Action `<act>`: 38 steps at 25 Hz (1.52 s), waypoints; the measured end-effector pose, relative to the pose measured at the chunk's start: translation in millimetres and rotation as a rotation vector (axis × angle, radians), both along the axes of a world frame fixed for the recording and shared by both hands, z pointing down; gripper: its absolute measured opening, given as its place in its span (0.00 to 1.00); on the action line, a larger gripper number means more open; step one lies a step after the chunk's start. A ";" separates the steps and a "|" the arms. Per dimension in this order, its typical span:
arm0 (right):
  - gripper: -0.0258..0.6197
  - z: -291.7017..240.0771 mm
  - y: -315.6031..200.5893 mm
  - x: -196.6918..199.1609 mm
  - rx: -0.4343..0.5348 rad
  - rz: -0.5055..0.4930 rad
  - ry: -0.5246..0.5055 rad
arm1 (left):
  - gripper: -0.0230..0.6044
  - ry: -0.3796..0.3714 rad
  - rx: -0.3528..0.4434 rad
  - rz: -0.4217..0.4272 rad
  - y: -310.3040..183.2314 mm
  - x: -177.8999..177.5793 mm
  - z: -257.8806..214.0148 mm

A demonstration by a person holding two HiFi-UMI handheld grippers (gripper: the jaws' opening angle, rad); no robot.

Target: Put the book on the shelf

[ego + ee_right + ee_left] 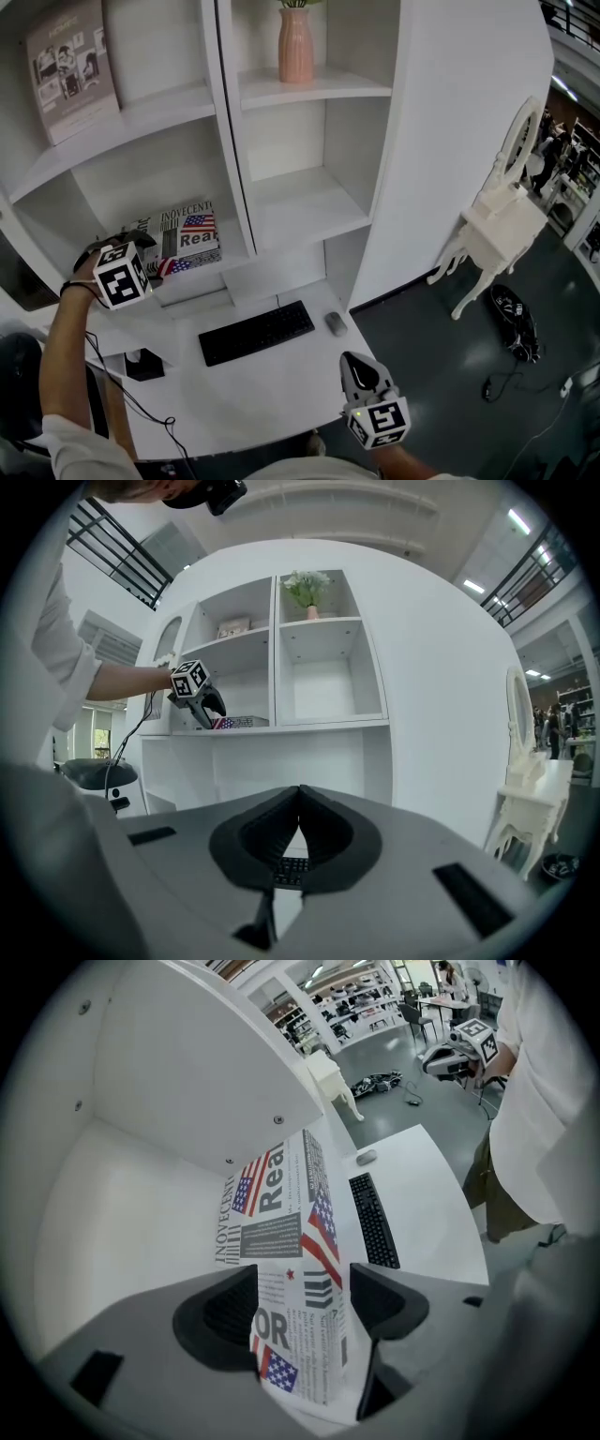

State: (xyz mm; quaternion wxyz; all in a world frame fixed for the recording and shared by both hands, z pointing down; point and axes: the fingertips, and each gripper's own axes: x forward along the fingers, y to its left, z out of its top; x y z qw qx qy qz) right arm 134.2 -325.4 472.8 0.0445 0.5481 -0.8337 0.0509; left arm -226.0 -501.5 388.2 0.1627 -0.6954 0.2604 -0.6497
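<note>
Fingers (pixel 220 1321) of the left gripper (pixel 300 1302) pinch the book (pixel 281 1213); best slide it flat and deep onto the shelf (pixel 232 251) before releasing.

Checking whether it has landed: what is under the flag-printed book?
The white shelf board of the lower left compartment lies under the book. Whether they touch cannot be seen: the left claw, shut on the book's near end, covers that edge.

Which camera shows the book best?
The left gripper view: the book fills it, held between the jaws. The head view shows it partly behind the left gripper; the right gripper view, tiny and distant.
</note>
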 end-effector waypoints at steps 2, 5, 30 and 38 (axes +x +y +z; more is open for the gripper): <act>0.05 -1.1 0.2 -4.0 0.000 -0.008 0.002 | 0.53 0.018 0.037 -0.006 4.4 0.3 -1.6; 0.05 -3.3 0.9 -11.5 0.004 -0.023 0.004 | 0.53 0.041 0.115 -0.020 9.2 -0.2 -9.2; 0.05 -19.3 -4.4 -53.1 0.038 -0.103 0.015 | 0.53 0.765 0.528 -0.312 100.8 26.5 -51.3; 0.05 -24.3 -5.9 -61.8 0.051 -0.123 0.020 | 0.52 0.968 0.629 -0.466 132.1 12.0 -44.0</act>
